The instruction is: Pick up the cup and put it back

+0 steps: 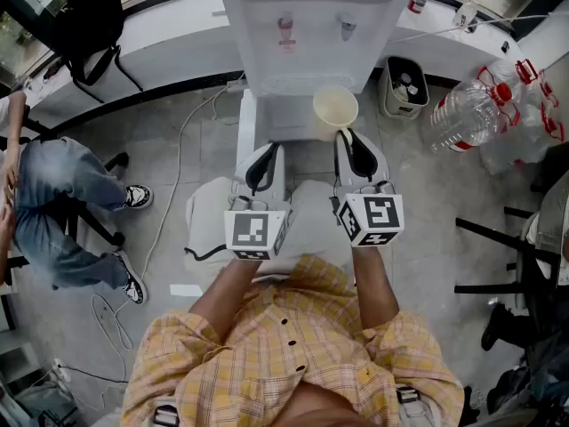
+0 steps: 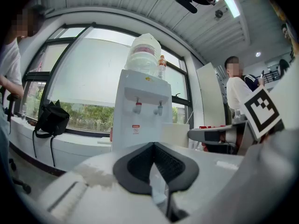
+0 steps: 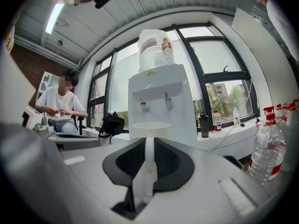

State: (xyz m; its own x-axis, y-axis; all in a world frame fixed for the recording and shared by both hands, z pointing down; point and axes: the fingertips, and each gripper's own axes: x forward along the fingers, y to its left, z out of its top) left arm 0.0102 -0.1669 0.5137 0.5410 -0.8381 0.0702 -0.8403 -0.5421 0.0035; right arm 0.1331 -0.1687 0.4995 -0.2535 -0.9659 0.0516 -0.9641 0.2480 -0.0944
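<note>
Clearly, cup (image 1: 335,108) sits clamped in right gripper (image 1: 347,137).

The right gripper (image 1: 348,135) holds the cup (image 1: 335,108) just before the water dispenser (image 1: 307,25).

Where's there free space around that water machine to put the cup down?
The grille ledge under the white water dispenser's taps is bare. So is the grey tiled floor left of it, bar one white cable. Right of it is crowded: a small open bin and clear plastic bottles.
</note>
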